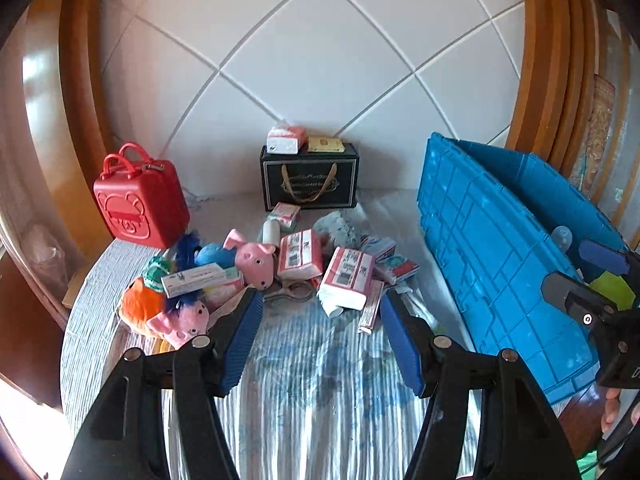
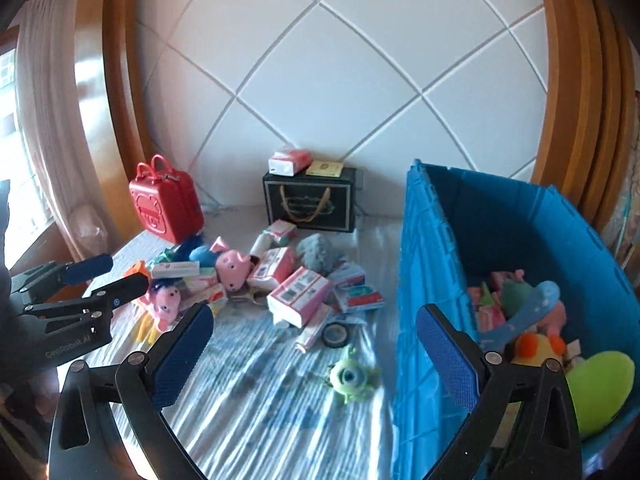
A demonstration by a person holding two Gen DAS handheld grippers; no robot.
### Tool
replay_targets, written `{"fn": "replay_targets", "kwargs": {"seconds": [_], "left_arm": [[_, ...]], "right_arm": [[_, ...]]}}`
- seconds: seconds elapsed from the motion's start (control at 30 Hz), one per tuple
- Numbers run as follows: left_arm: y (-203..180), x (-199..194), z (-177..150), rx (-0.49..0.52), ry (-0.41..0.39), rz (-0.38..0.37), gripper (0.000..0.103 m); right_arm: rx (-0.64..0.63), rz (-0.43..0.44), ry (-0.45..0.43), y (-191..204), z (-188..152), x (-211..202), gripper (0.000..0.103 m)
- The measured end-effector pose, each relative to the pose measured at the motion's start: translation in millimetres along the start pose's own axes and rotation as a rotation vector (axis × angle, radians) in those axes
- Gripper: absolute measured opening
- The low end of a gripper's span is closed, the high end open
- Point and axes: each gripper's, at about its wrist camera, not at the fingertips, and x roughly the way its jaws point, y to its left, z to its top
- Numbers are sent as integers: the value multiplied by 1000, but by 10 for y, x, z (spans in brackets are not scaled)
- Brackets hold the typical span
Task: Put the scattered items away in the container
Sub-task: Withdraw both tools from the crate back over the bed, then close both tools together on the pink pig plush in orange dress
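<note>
striped cloth [image 2: 256, 400] (rumpled), toys, tissue packs [image 2: 298, 294]

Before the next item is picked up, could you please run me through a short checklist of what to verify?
1. Left gripper open and empty: ok.
2. Right gripper open and empty: ok.
3. Blue crate open at the top, with room left: ok; toys cover only its floor.
4. Items remaining on the striped cloth: not ok; the green one-eyed toy, tape roll and tissue packs are still out.
5. Nearest target free-standing: ok; the green one-eyed toy lies apart from the pile.
6. Scissors reachable: cannot tell; partly buried.
</note>
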Motion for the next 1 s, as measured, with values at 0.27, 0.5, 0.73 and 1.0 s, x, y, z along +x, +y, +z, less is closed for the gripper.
{"fn": "replay_targets", "kwargs": {"seconds": [0.27,0.5,0.73,1.0], "left_arm": [[647,581,-288,-137,108,81,60],[1425,829,-511,-246,160,225,60],[2175,896,-595,-312,194,297,61],[3047,1352,-449,-254,230,235,60]], "right_arm": [[-27,121,46,227,-140,683,103],[16,201,103,224,-127,1255,103],[-1,256,180,649,-89,1697,103],[14,229,236,1494,-144,2146,103]]}}
